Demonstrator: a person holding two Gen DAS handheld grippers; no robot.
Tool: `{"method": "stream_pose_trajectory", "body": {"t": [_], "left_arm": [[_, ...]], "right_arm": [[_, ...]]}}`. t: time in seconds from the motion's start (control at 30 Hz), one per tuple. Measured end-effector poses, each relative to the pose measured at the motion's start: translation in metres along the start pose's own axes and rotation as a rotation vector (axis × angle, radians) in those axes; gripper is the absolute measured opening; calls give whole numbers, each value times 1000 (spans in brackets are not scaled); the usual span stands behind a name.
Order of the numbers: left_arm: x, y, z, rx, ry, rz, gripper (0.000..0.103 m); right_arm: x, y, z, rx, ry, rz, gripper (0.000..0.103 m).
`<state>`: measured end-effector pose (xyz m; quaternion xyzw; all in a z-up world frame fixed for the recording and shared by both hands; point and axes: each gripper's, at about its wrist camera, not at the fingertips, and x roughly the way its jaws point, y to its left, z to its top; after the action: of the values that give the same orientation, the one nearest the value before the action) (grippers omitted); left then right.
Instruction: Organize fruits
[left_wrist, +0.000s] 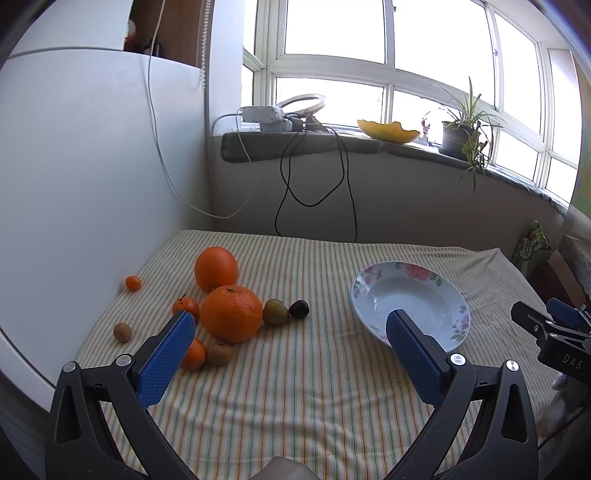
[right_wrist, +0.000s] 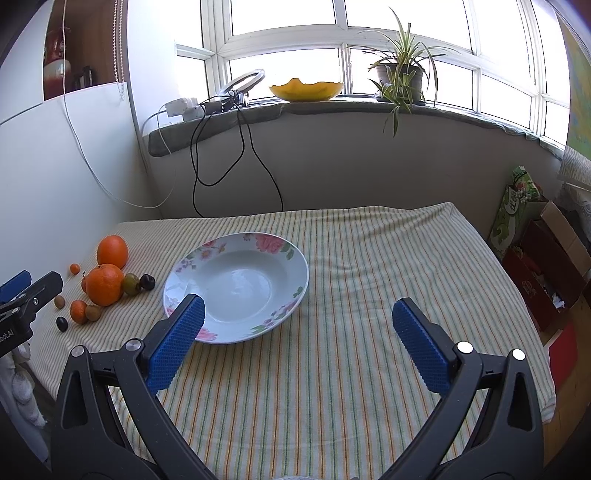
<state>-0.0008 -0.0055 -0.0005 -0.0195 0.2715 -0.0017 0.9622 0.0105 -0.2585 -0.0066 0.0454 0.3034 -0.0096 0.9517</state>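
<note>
Both jaws stand wide, holding nothing. Left gripper (left_wrist: 290, 325) faces oranges (left_wrist: 231, 313) at 11 o'clock; round fruit may roll off the cloth (left_wrist: 295, 398) before reaching the plate (left_wrist: 448, 291).

The left claw's blue finger (left_wrist: 170, 360) hides part of a small tangerine (left_wrist: 195, 355) behind it.

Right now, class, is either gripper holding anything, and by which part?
Nothing is held. The left gripper and right gripper both have open, empty jaws.

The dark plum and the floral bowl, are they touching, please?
Apart. The right wrist view shows bare striped cloth between the dark plum and the floral bowl's rim.
</note>
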Motion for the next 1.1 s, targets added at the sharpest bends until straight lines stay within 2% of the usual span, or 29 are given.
{"method": "stream_pose_trajectory", "body": {"t": [1.1], "left_arm": [[1, 2, -2, -14, 2, -9, 103]], "right_arm": [[4, 5, -2, -4, 9, 5, 103]]}}
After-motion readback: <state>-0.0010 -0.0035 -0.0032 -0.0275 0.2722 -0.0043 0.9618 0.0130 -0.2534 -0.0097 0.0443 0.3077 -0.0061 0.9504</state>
